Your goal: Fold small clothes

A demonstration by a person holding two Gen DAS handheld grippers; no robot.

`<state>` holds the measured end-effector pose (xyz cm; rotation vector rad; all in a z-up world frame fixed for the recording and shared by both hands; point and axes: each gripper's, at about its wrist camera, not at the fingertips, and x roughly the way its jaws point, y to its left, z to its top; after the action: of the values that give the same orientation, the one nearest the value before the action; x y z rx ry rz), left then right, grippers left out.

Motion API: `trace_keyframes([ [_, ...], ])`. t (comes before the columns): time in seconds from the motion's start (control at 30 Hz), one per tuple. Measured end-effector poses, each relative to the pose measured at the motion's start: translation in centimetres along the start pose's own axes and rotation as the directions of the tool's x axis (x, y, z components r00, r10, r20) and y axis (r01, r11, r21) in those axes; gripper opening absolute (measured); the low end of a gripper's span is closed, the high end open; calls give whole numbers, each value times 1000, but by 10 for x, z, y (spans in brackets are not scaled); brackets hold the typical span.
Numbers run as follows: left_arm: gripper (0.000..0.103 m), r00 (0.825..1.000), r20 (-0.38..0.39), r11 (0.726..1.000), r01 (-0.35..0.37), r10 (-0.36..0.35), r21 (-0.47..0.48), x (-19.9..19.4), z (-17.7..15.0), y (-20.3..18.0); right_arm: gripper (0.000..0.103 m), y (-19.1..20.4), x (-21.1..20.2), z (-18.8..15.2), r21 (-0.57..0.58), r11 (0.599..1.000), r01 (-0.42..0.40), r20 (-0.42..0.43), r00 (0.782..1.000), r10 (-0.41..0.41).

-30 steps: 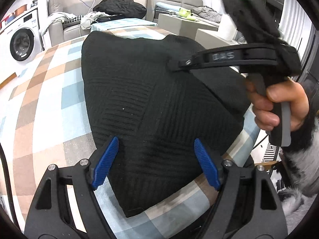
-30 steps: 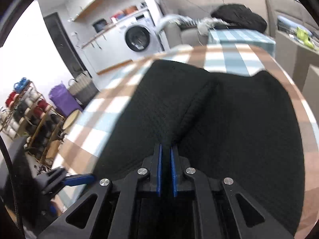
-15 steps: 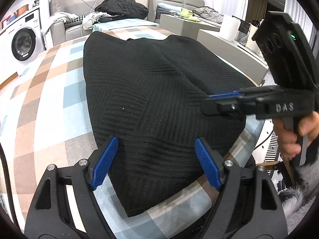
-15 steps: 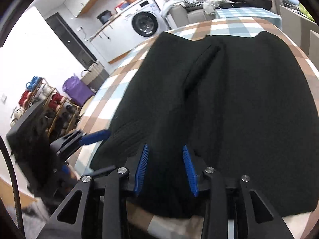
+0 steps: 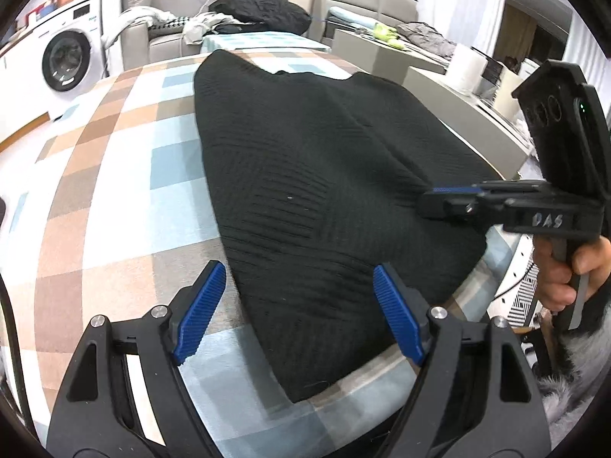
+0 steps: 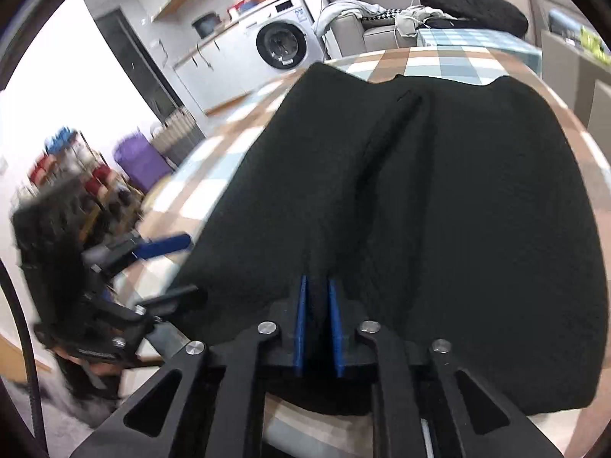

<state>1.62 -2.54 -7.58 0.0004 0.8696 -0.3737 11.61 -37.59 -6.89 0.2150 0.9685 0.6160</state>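
Knitwear first: a black ribbed garment (image 5: pixel 328 175) lies spread flat on the checked tablecloth (image 5: pixel 114 175), its near hem reaching the table's near edge and its far end pointing toward the sofa. A long raised crease runs up its middle in my right wrist view.

My right gripper (image 6: pixel 316 324) sits at the near hem, right of centre, and its jaws have just been closing: the blue pads stand narrow with a pleat of the black knit gathered between them, and I judge they are pinching it, since the cloth rises into the gap. My left gripper (image 5: pixel 301 309) hovers wide over the near left corner of the hem, pads on either side of the edge but not touching it.

To do this step well, I'd bring the left pads down onto the hem corner and close on both layers before lifting anything, so the two grips match. Then I'd raise both ends together and level, carrying the hem toward the far edge; a one-sided lift would drag the thick knit askew.
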Motion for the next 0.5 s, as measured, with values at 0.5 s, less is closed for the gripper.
trace_keyframes([
  [0.5,78,1000,4,999,-16,16,-40,0,2,14,16,-40,66,116,104,993,56,20,998,-59],
])
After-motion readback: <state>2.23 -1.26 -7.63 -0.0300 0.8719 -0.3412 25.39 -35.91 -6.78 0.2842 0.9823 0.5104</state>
